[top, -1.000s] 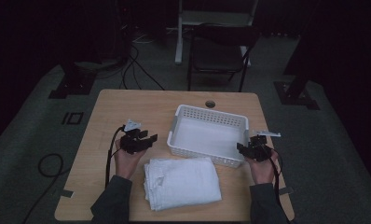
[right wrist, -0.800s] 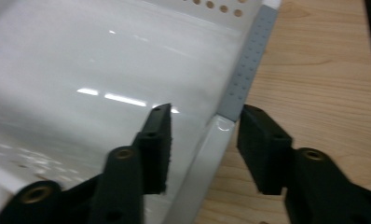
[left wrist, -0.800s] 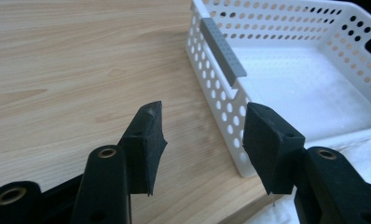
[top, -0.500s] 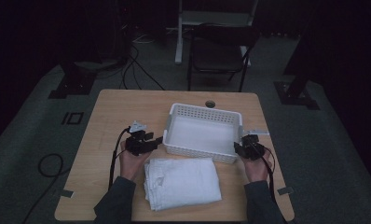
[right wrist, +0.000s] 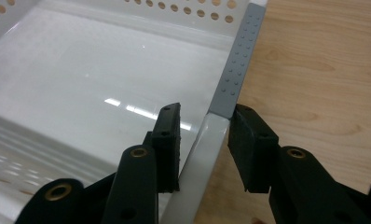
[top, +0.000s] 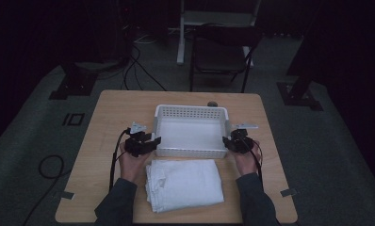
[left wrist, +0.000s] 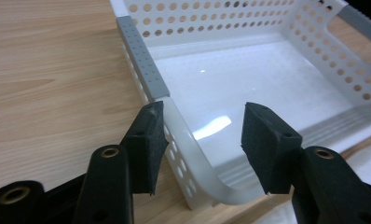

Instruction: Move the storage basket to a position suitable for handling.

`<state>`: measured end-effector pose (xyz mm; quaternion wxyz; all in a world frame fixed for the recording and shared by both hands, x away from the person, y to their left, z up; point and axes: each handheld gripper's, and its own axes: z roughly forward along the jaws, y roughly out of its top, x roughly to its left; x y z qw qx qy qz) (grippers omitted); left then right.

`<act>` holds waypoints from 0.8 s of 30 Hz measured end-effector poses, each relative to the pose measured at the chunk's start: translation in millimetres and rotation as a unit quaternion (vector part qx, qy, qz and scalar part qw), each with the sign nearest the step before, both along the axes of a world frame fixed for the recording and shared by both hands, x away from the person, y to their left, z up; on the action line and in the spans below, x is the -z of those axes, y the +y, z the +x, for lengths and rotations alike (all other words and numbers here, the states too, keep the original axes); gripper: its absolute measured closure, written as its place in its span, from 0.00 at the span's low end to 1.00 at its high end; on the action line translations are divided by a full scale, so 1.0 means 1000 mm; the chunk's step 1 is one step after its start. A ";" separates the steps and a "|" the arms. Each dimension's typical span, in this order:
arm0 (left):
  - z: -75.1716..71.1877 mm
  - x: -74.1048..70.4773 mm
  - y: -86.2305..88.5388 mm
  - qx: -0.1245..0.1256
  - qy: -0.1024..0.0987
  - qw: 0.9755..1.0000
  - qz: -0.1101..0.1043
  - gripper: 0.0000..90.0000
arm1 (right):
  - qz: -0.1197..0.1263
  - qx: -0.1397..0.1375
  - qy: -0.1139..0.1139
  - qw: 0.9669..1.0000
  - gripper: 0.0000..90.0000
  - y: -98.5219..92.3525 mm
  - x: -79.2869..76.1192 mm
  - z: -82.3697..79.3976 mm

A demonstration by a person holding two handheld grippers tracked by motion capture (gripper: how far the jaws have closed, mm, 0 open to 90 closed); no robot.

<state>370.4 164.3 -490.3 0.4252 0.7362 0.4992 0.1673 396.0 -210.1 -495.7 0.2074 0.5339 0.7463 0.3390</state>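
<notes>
On the light wooden table point(top: 105, 122) we see a white perforated basket point(top: 191, 112) standing near the middle, and a folded white towel point(top: 184, 184) lying just in front of it, close to the person's edge. Our left gripper point(top: 145, 143) sits at the basket's near left corner; its jaws are open wide, one pad outside the wall and the other over the inside, and the rim passes between them. We cannot tell if the outer pad touches the wall. Our right gripper point(top: 233, 142) is at the near right corner, and its jaws stand narrower on both sides of the right wall, just below the grey dotted strip point(right wrist: 238, 60) on the rim (the outer pad seems to touch it). The basket is empty, with a shiny bottom. Around the table the room is dark: a grey carpet point(top: 30, 141), black cables point(top: 138, 70) on it, a dark chair point(top: 221, 52) behind the table, and dark stand feet point(top: 68, 87) at both sides.
</notes>
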 end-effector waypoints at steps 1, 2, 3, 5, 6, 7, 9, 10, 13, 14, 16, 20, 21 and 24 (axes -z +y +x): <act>0.001 0.000 0.002 -0.002 0.002 1.000 0.001 0.56 | 0.002 0.001 0.001 1.000 0.72 0.001 0.000 0.001; 0.001 0.001 0.002 -0.004 0.003 1.000 0.002 0.58 | 0.005 0.002 0.001 1.000 0.72 0.001 0.000 0.002; 0.001 0.001 0.002 -0.004 0.003 1.000 0.002 0.60 | 0.007 0.002 0.000 1.000 0.72 0.000 0.001 0.004; 0.002 0.002 0.003 -0.008 0.002 1.000 0.008 0.64 | 0.011 0.003 0.002 1.000 0.72 0.001 0.001 0.006; 0.002 0.003 0.003 -0.011 0.002 1.000 0.014 0.67 | 0.012 0.005 0.002 1.000 0.72 0.001 0.001 0.007; 0.002 0.003 0.004 -0.013 0.002 1.000 0.017 0.70 | 0.012 0.005 0.002 1.000 0.73 0.001 0.002 0.007; 0.003 0.004 0.006 -0.015 0.002 1.000 0.010 0.71 | 0.013 0.008 0.003 1.000 0.73 0.002 0.002 0.008; 0.005 0.004 0.006 -0.015 -0.003 1.000 0.014 0.72 | 0.015 0.007 0.003 1.000 0.73 0.002 0.003 0.009; 0.005 0.004 0.005 -0.016 -0.007 1.000 0.022 0.72 | 0.017 0.008 0.005 1.000 0.74 0.003 0.003 0.011; 0.006 0.004 0.005 -0.019 -0.009 0.999 0.024 0.73 | 0.016 0.010 0.005 1.000 0.74 0.004 0.003 0.012; 0.006 0.004 0.005 -0.020 -0.010 0.999 0.026 0.73 | 0.016 0.010 0.005 1.000 0.74 0.005 0.003 0.013; 0.006 0.003 0.006 -0.026 -0.015 0.999 0.039 0.73 | 0.019 0.005 0.005 1.000 0.74 0.007 0.003 0.017; 0.007 0.003 0.006 -0.030 -0.016 0.999 0.041 0.72 | 0.021 0.001 0.005 1.000 0.74 0.009 0.003 0.020; 0.008 0.003 0.006 -0.032 -0.018 0.998 0.046 0.72 | 0.026 0.002 0.008 1.000 0.73 0.010 0.003 0.023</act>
